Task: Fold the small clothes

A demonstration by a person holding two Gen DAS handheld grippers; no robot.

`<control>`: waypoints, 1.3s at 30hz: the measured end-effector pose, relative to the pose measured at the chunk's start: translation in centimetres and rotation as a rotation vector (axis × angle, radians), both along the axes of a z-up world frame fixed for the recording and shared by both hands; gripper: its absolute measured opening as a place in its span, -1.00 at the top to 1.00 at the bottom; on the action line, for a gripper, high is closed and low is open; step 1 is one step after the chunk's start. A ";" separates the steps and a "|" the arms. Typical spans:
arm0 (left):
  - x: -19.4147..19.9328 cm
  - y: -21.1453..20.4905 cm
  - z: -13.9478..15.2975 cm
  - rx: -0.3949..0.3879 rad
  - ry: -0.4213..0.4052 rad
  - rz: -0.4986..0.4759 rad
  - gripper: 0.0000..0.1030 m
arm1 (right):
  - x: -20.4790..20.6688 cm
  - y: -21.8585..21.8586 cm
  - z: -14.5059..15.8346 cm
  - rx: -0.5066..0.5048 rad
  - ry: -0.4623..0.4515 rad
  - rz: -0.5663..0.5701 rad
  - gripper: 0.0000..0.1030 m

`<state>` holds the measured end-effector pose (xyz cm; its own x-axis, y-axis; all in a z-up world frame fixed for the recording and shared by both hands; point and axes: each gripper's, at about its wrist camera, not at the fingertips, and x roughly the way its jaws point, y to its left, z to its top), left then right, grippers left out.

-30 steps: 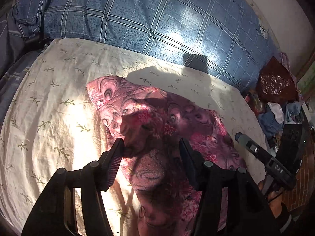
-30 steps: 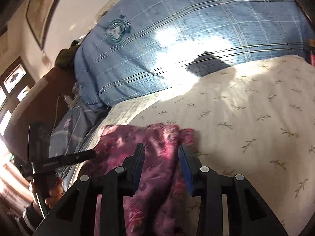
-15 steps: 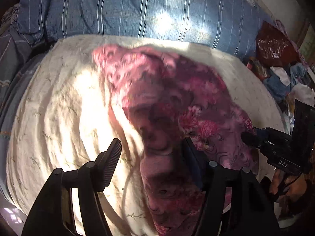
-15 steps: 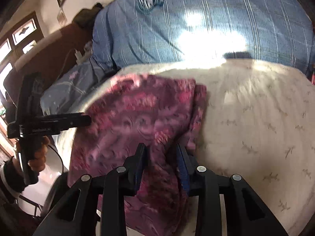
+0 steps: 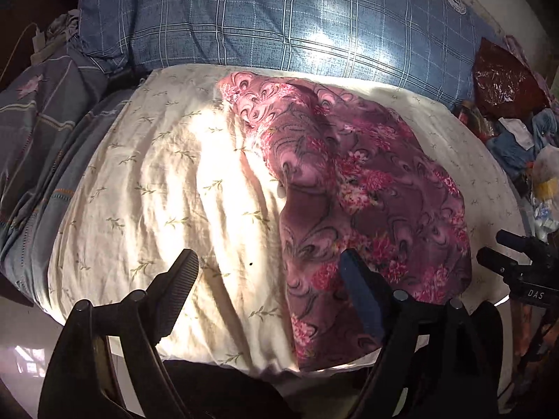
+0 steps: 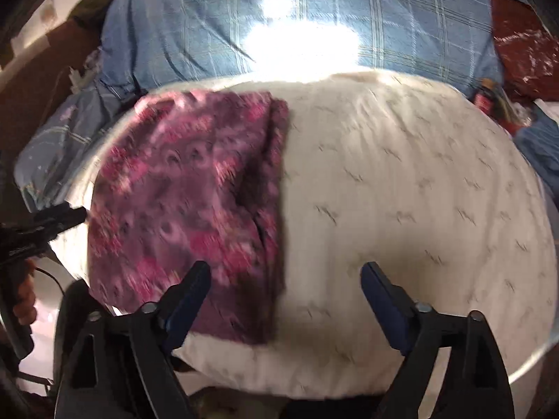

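Observation:
A pink and purple floral garment (image 5: 353,188) lies folded lengthwise on a cream leaf-print cushion (image 5: 167,181). In the right wrist view the garment (image 6: 188,202) covers the cushion's left half. My left gripper (image 5: 269,279) is open and empty, above the cushion's near edge, its right finger over the garment's near end. My right gripper (image 6: 286,289) is open and empty, above the garment's right edge near the cushion's front. The right gripper also shows at the right edge of the left wrist view (image 5: 517,265).
A blue plaid pillow (image 5: 279,17) lies behind the cushion. A grey-blue striped blanket (image 5: 38,122) lies at the left. A dark red bag (image 5: 503,76) and a heap of loose items (image 5: 524,146) sit at the right. The cushion's right half (image 6: 419,192) is bare.
Both grippers have opened and let go of the garment, which now lies flat on the cushion. Both have pulled back toward the cushion's near edge.

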<state>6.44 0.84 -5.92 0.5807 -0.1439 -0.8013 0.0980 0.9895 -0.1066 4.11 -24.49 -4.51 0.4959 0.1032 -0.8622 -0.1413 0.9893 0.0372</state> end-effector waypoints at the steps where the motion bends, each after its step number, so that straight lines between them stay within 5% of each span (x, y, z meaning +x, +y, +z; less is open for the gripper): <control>1: -0.4 0.0 0.1 0.009 -0.005 0.005 -0.62 | -0.7 -0.3 -0.1 -0.003 0.000 -0.003 -0.77; 8: -2.7 -0.5 0.4 0.095 -0.022 0.021 -0.62 | -3.6 -0.1 0.4 0.021 -0.028 0.002 -0.87; 18: -6.2 -3.2 0.3 0.225 -0.047 -0.044 -0.62 | -5.1 1.6 0.3 -0.096 -0.064 0.051 -0.87; 39: -7.1 -3.0 1.2 0.188 -0.041 -0.050 -0.62 | -6.5 1.7 1.9 -0.127 -0.090 0.077 -1.00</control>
<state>-0.68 -2.17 -4.68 0.6095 -0.0235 -0.7924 0.1475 0.9855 0.0843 -2.40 -22.78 -2.62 0.5667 0.0368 -0.8231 -0.2141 0.9713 -0.1040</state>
